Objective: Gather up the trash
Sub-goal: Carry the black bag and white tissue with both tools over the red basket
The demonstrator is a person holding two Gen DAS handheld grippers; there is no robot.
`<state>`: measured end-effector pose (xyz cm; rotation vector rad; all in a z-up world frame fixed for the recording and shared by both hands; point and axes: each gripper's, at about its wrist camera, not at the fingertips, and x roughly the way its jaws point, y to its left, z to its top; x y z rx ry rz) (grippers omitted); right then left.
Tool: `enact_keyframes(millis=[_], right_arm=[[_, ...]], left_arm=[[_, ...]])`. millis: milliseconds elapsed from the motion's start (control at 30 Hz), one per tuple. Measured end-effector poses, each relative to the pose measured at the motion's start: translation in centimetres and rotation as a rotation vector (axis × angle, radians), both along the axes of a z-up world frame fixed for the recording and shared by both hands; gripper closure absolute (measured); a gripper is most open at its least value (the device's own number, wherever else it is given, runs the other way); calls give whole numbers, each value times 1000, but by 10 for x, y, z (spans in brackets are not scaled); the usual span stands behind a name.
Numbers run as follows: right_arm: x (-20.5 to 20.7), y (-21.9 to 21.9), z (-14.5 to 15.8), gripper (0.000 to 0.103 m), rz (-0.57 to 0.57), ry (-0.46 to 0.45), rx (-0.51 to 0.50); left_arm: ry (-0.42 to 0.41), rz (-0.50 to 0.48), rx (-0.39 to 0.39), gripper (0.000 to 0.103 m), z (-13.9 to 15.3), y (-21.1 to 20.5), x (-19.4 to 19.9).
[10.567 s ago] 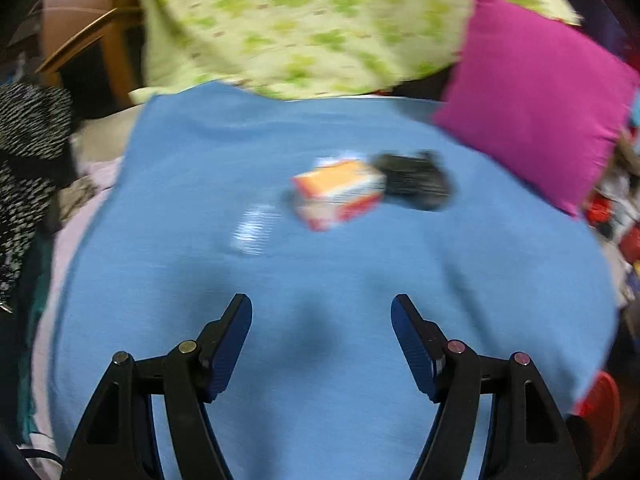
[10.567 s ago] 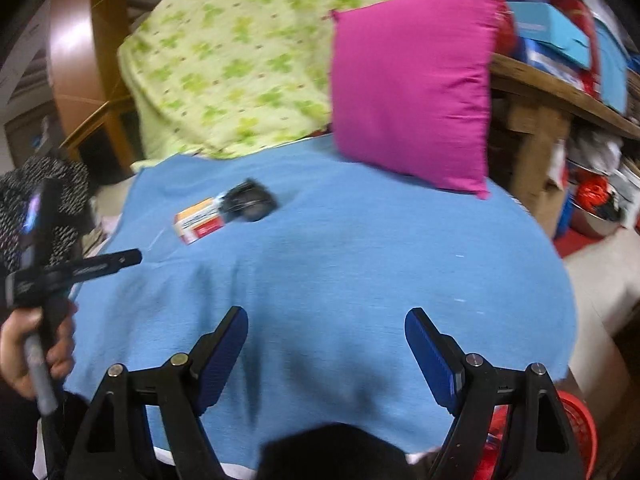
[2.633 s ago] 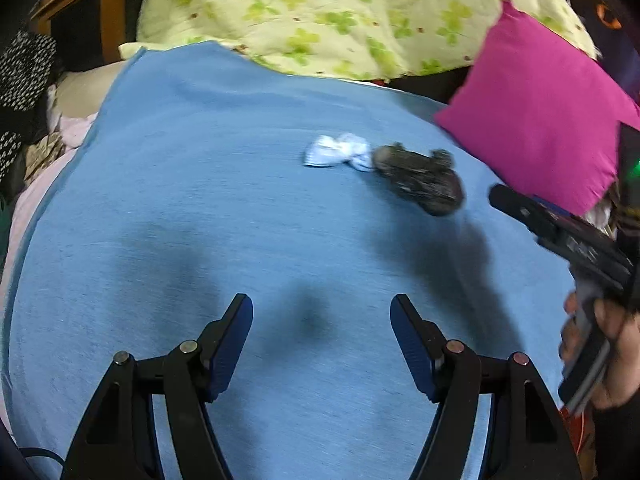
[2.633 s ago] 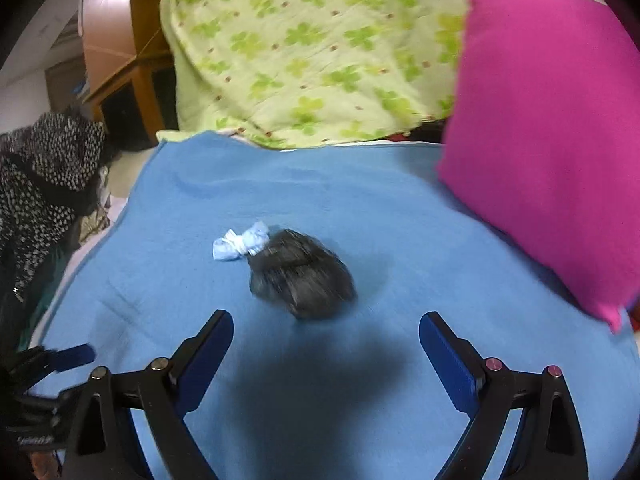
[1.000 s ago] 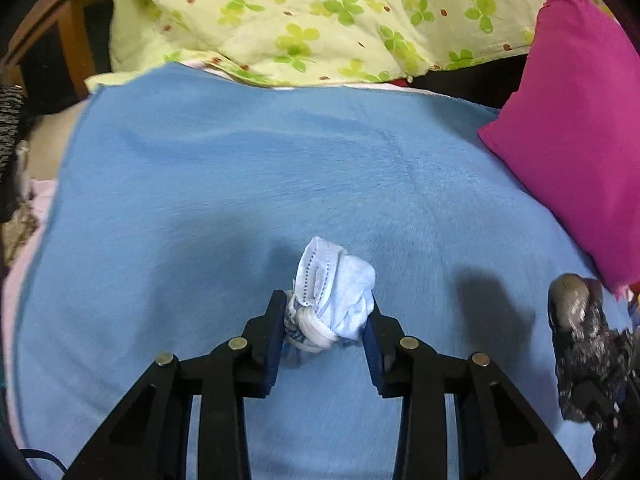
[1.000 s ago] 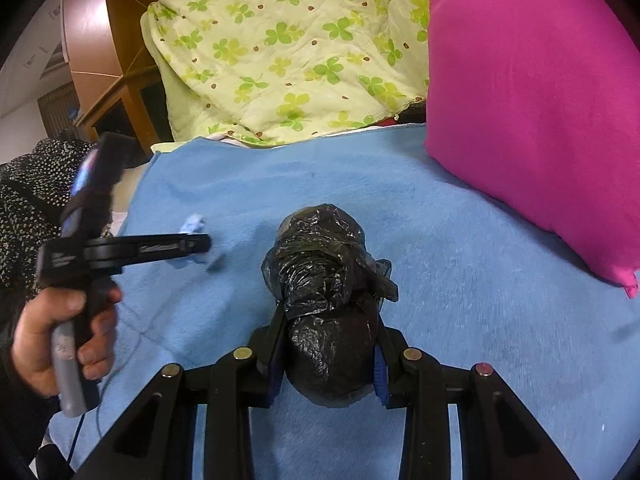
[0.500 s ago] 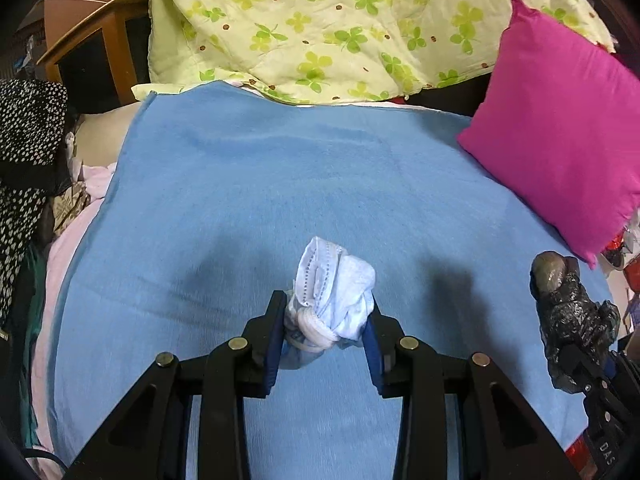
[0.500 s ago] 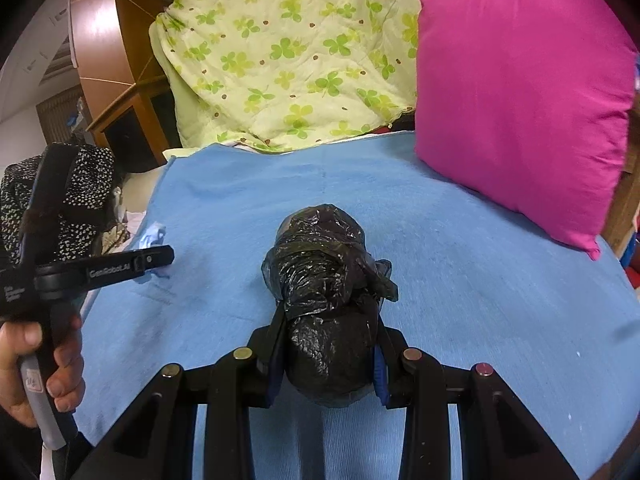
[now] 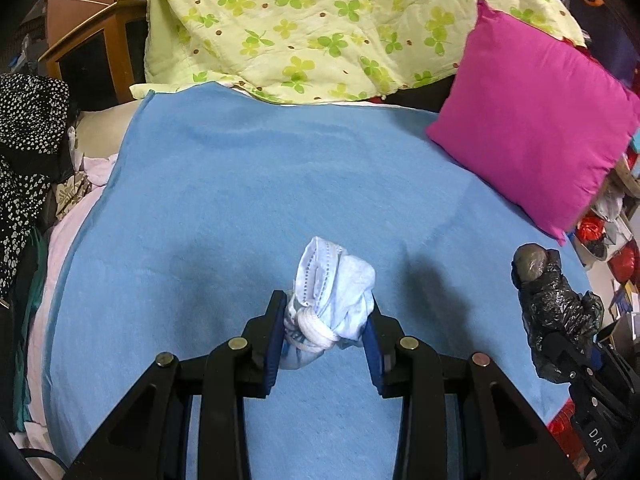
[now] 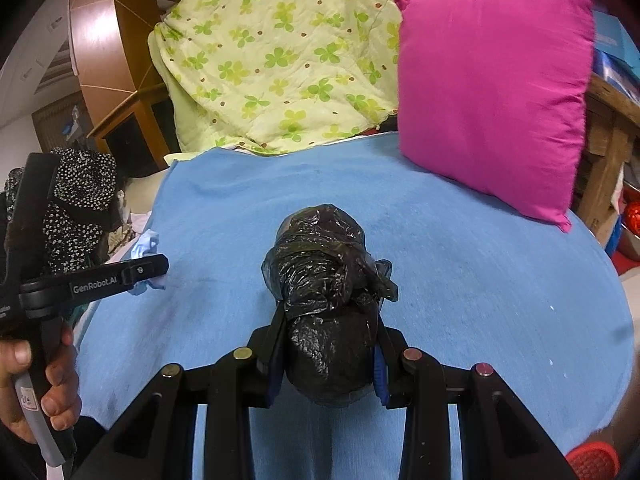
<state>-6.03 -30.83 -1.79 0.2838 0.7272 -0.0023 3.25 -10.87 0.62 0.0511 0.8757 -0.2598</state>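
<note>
- Left wrist view: the left gripper point(image 9: 326, 322) has its fingers point(image 9: 276, 336) clamped on a crumpled pale blue face mask point(image 9: 330, 300), knotted into a small bundle and held clear above the blue blanket point(image 9: 240, 200)
- At the right edge of that view, the right gripper point(image 9: 568, 336) appears side-on, carrying a black plastic bag point(image 9: 552, 300) tied into a lumpy wad
- Right wrist view: the right gripper point(image 10: 326, 354) has its fingers point(image 10: 276, 344) closed tight on the black plastic bag point(image 10: 324, 304), which bulges up between them and hides most of the pads
- At the left of the same view, a hand point(image 10: 40, 392) grips the handle of the left gripper point(image 10: 152, 268), with a scrap of the pale blue face mask point(image 10: 146, 244) showing around its tip
- Behind both, a pink cushion point(image 9: 536, 120) and a clover-print quilt point(image 9: 320, 24) rest at the far side of the bed; no loose litter shows on the blue blanket in either view
- Judged from this, the step in hand is carry-off: both pieces of trash are picked up and neither is yet dropped anywhere
- No bin can be identified for certain; red objects sit low at the right edge of both views, too cropped to name
- Next move likely calls for swinging both loads off the bed to wherever trash goes, keeping the squeeze firm, since the soft mask and slick bag could slip
</note>
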Motion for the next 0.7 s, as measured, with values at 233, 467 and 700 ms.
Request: enact_keyframes(millis=[233, 467, 700], right_arm=[[-55, -31, 2, 66, -102, -4, 6], [-138, -85, -2, 66, -276, 17, 3], [-215, -131, -15, 66, -438, 76, -7]], left_arm=[[-12, -95, -21, 65, 2, -31, -33], [-3, -249, -42, 65, 4, -92, -69], [-2, -392, -40, 65, 5, -148, -112]])
